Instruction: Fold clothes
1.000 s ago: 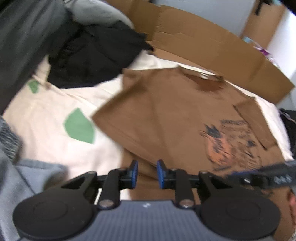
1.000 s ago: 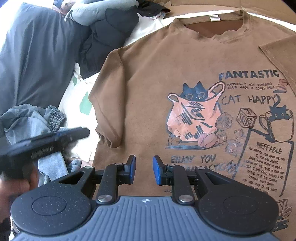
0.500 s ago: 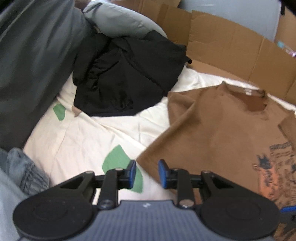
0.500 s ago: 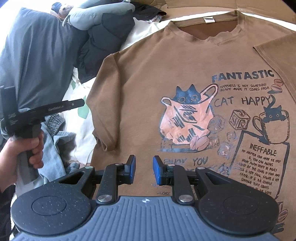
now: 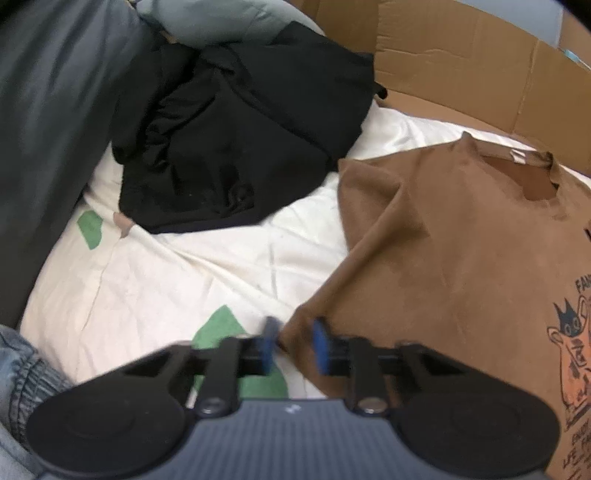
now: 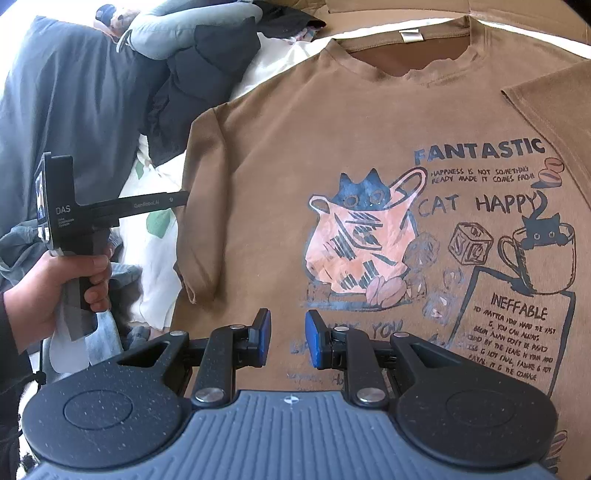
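A brown T-shirt (image 6: 295, 147) with a cat print lies face up on the cream sheet, and also shows in the left wrist view (image 5: 461, 277). My left gripper (image 5: 293, 345) is at the hem corner of the shirt's left sleeve (image 5: 306, 317). Its jaws are closing with that corner between them, and a gap still shows. In the right wrist view a person's hand (image 6: 44, 288) holds this left gripper (image 6: 184, 197) beside the sleeve (image 6: 199, 221). My right gripper (image 6: 287, 338) hovers open over the shirt's lower front with nothing between its pads.
A crumpled black garment (image 5: 229, 129) lies beyond the sleeve, with a grey cushion (image 5: 229, 22) behind it. Cardboard (image 5: 461, 66) walls the far side. The cream sheet (image 5: 184, 266) has green patches. Denim (image 5: 18, 369) lies at the near left, dark grey fabric (image 5: 44, 110) at the left.
The left gripper has moved left and down along the shirt to the sleeve's edge, and the sleeve corner now sits between its jaws. The right gripper has stayed put.
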Motion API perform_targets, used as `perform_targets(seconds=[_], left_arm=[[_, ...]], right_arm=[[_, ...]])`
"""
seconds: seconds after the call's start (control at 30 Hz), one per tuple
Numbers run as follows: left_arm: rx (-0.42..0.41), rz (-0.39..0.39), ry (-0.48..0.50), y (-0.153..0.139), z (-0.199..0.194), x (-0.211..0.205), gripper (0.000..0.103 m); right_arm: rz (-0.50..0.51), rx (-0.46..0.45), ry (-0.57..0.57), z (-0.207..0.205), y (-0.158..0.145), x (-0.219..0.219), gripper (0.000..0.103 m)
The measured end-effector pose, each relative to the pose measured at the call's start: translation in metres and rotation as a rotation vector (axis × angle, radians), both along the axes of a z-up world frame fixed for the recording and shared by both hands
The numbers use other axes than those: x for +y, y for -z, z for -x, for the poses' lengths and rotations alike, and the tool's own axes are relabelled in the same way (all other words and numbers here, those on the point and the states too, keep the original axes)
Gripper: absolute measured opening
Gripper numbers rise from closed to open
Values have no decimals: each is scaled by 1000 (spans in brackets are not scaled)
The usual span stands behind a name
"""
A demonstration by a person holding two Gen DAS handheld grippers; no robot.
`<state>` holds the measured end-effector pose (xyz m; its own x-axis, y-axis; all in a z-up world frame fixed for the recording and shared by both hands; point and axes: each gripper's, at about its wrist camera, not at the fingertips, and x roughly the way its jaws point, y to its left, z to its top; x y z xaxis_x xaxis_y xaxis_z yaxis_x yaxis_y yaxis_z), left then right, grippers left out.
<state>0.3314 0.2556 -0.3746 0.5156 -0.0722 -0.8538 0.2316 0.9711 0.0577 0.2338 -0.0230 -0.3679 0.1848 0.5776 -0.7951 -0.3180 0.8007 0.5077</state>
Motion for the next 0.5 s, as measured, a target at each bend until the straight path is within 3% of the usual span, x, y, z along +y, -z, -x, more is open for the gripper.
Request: perform_targets(seconds=[0.1, 0.5], left_arm=[[4, 30, 19, -9, -1, -1, 4], [-5, 164, 134, -76, 2, -30, 4]], right_arm=[[-10, -11, -2, 0, -2, 1, 27], [-51, -65, -8, -11, -23, 13, 27]])
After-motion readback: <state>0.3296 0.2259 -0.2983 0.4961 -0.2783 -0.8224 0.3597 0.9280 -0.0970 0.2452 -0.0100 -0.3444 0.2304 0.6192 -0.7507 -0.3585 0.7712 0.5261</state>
